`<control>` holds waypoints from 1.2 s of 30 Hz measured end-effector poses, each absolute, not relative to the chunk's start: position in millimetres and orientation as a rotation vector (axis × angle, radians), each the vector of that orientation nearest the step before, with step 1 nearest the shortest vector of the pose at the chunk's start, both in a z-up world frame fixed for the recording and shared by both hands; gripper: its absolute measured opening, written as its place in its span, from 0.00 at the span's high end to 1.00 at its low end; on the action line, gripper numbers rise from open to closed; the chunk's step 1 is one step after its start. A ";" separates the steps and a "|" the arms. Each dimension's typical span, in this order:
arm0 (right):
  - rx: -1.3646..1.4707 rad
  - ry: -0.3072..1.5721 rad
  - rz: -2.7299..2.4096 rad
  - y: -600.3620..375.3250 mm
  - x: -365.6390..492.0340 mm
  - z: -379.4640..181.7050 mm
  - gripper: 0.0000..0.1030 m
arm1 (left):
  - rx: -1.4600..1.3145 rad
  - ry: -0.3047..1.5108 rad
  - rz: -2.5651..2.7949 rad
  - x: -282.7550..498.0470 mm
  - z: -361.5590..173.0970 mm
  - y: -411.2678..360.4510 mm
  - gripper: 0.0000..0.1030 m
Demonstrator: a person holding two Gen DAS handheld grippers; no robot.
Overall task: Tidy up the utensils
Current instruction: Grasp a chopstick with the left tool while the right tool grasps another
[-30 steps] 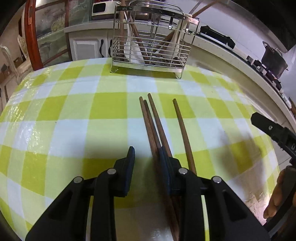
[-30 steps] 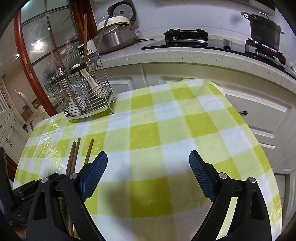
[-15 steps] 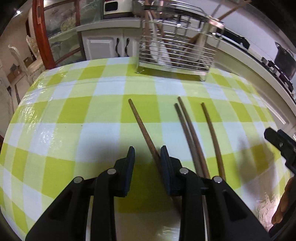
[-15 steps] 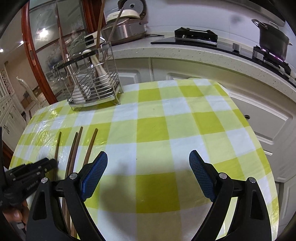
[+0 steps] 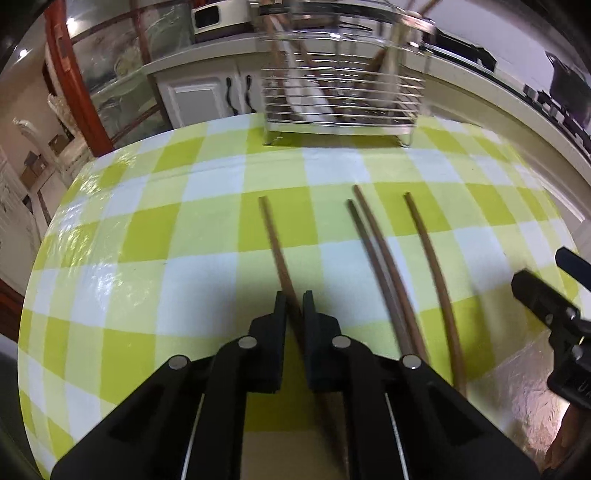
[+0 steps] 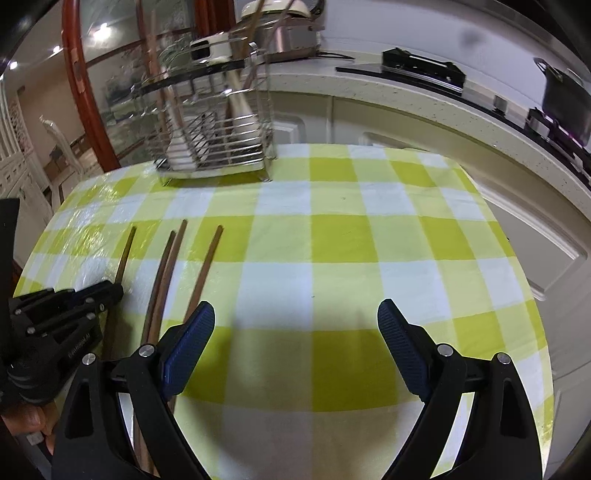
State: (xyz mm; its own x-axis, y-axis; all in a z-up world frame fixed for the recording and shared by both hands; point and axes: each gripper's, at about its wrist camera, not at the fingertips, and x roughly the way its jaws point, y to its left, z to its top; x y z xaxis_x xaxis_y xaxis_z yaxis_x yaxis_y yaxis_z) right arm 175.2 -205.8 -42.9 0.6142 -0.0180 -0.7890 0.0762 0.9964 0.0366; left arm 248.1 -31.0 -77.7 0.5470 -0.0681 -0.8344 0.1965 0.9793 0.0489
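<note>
Several brown wooden chopsticks lie on the green-and-white checked tablecloth [image 5: 147,236]. My left gripper [image 5: 294,295] is closing tight on the leftmost chopstick [image 5: 275,243], with both pads against its sides near the thick end. A touching pair [image 5: 380,258] and a single chopstick [image 5: 428,251] lie to its right. The wire utensil rack [image 5: 340,99] stands at the table's far side, holding spoons and chopsticks. My right gripper [image 6: 295,321] is open over bare cloth with nothing between its fingers. Its left finger hangs above the rightmost chopstick [image 6: 207,266]. In that view the left gripper [image 6: 110,290] sits at the lower left.
A kitchen counter runs behind the table with a black pot [image 6: 565,99] on a stove and a rice cooker [image 6: 284,26]. White cabinet doors [image 6: 535,229] sit close past the table's right edge. A glass door with a red frame [image 5: 74,81] is at the left.
The left gripper drew one chopstick away to the left of the others and has shut on it. The right gripper has moved left, closer to the chopsticks, staying open.
</note>
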 end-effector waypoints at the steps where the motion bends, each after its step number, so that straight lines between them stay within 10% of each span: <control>1: 0.056 0.916 -0.048 -200.5 176.6 -43.9 0.18 | 0.129 0.976 -0.152 247.8 -76.1 -24.3 0.93; 11: 0.029 0.983 -0.016 -163.6 198.0 -55.7 0.21 | 0.047 0.932 -0.135 240.6 -58.7 12.1 0.94; 25: 0.001 1.010 0.038 -142.8 204.2 -64.6 0.75 | -0.016 0.905 -0.124 239.1 -52.0 35.5 0.94; 36: 0.083 0.990 0.055 -163.9 203.4 -55.8 0.89 | -0.027 0.891 -0.121 236.9 -46.9 37.8 0.94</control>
State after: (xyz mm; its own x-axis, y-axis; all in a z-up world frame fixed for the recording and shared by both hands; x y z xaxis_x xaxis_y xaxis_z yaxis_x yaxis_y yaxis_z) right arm 203.4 -163.9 -55.8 0.5475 0.0838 -0.8326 -0.0085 0.9955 0.0946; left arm 236.9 37.8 -46.9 0.6226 -0.1169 -0.7738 0.0946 0.9928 -0.0739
